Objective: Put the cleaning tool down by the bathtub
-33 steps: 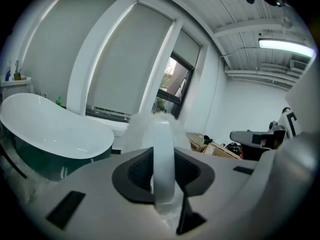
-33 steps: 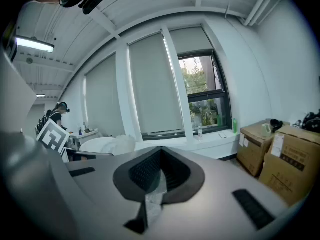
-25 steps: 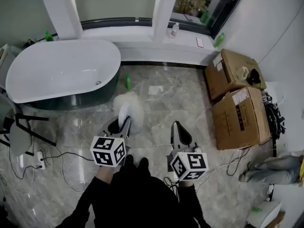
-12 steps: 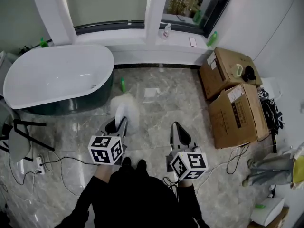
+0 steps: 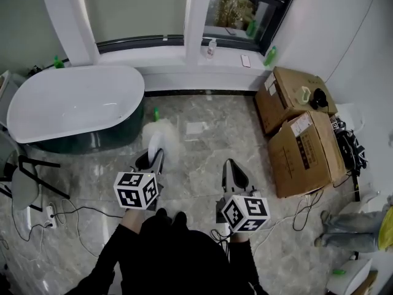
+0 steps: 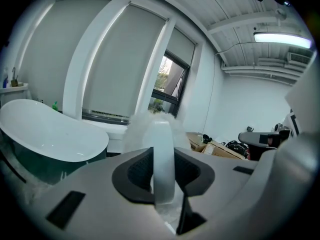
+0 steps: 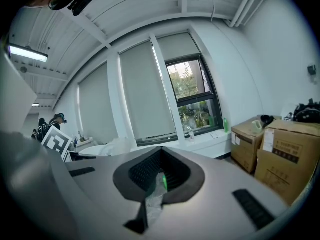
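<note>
White fluffy duster point(image 5: 164, 131) clamped in left tool point(image 5: 156, 154); right tool point(image 5: 229, 165) closed, empty; both angled slightly down.

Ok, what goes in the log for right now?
left tool: grips duster | right tool: empty | duster: held, not set down by bathtub

Bare marble floor point(image 5: 206, 155) runs open between the bathtub point(image 5: 73, 103) on the left and the two cardboard boxes point(image 5: 305, 152) on the right, up to the wall under the window sill point(image 5: 166, 59). A green bottle point(image 5: 156, 113) stands just beside the tub's end, and a white sheet point(image 5: 195, 128) lies flat near it. At the lower left, a black-legged chair point(image 5: 24, 177) and a power strip point(image 5: 51, 211) with loose cables crowd the floor beside the tub.
</note>
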`<state>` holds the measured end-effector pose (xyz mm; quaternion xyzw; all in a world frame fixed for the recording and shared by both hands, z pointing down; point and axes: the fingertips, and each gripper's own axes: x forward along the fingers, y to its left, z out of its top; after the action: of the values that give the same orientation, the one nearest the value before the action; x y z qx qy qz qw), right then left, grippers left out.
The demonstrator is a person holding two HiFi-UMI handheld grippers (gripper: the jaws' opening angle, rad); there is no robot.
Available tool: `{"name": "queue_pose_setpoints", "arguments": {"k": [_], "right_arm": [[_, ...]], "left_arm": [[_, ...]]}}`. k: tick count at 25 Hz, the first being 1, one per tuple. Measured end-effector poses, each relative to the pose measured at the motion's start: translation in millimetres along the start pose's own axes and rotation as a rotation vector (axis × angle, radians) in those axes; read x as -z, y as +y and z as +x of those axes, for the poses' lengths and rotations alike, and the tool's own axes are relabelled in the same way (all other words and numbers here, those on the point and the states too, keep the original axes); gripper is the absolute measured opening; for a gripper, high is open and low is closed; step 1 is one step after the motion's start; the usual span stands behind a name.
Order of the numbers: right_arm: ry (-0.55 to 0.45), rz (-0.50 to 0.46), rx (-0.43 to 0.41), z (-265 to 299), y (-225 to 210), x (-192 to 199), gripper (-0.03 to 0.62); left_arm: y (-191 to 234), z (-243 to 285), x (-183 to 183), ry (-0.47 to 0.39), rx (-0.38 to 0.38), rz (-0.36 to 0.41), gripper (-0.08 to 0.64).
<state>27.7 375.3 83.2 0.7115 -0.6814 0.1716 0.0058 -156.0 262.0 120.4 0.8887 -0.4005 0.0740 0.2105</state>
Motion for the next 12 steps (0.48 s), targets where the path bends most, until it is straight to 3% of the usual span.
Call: {"name": "queue_pose_setpoints", "arguments": {"k": [12], "right_arm": [[-0.003,0.035,0.000,-9.5,-27.8,0.5,-0.002]], "left_arm": [[-3.7,4.9,-13.1,-0.037,-0.056,0.005,0.094]]}}
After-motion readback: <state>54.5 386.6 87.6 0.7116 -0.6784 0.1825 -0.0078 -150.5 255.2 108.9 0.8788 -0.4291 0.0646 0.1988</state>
